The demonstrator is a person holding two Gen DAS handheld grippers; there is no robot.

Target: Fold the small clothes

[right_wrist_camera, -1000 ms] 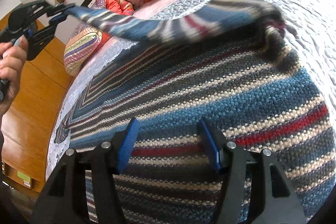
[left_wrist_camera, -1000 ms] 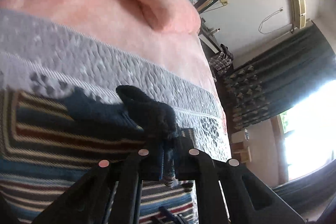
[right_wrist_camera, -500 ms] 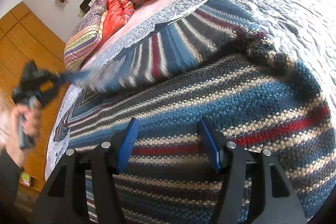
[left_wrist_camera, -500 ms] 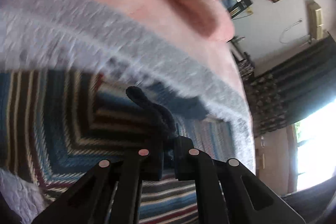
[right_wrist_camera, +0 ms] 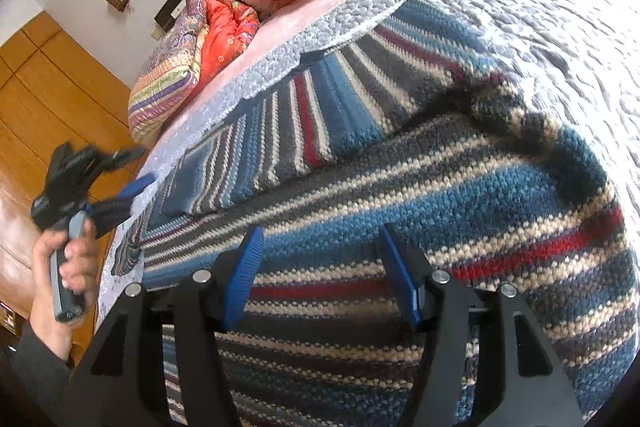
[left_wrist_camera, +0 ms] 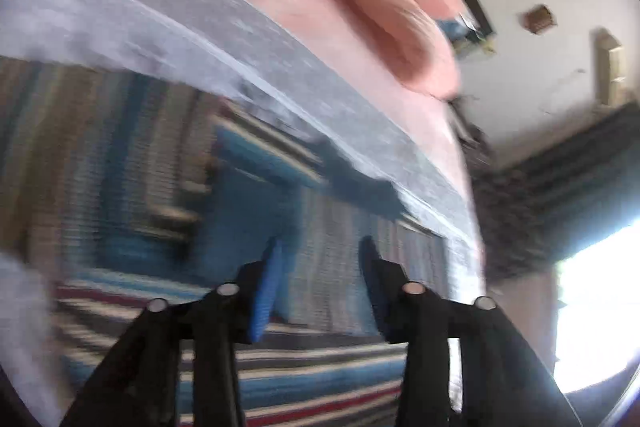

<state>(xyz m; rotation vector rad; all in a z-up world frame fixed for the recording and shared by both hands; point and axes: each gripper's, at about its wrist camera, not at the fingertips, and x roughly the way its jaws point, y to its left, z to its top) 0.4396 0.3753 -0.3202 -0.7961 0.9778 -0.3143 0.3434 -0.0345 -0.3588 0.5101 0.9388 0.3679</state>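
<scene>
On the bed (right_wrist_camera: 540, 11) lies the sweater (right_wrist_camera: 460, 195), one sleeve (right_wrist_camera: 320, 107) folded flat across it. Both tongs, left (left_wrist_camera: 320, 259) and right (right_wrist_camera: 320, 243), are apart and empty, so the fold can rest.

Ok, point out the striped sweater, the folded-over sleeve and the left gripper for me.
striped sweater (right_wrist_camera: 460, 223): right wrist view, on the broad blue band of the body.
folded-over sleeve (right_wrist_camera: 320, 107): right wrist view, on its middle stripes.
left gripper (left_wrist_camera: 320, 267): left wrist view, midway between its open fingertips.
</scene>
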